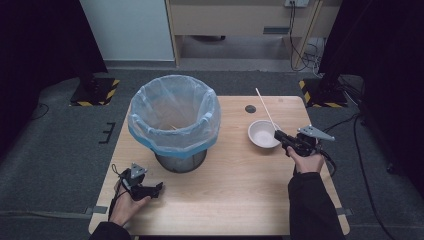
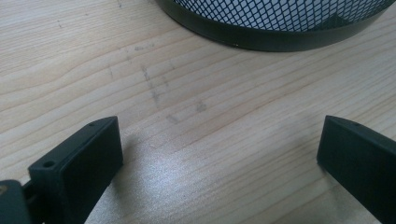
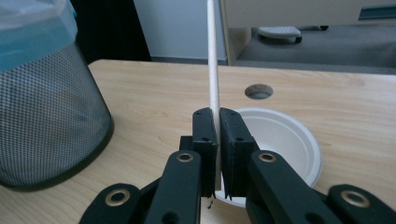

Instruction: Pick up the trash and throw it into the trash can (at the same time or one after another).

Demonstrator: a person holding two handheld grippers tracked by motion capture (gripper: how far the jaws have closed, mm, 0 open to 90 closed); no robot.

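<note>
right tool (image 3: 215, 140) hides stick's (image 3: 213, 60) lower end

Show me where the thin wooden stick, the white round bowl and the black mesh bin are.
thin wooden stick (image 3: 213, 70), right gripper view, its shaft above the jaws
white round bowl (image 1: 261, 133), high view, its inside
black mesh bin (image 3: 44, 116), right gripper view, its mesh wall

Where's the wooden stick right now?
In the high view, the wooden stick is clamped in the right claw at the table's right side, slanting up over the white bowl.
</note>
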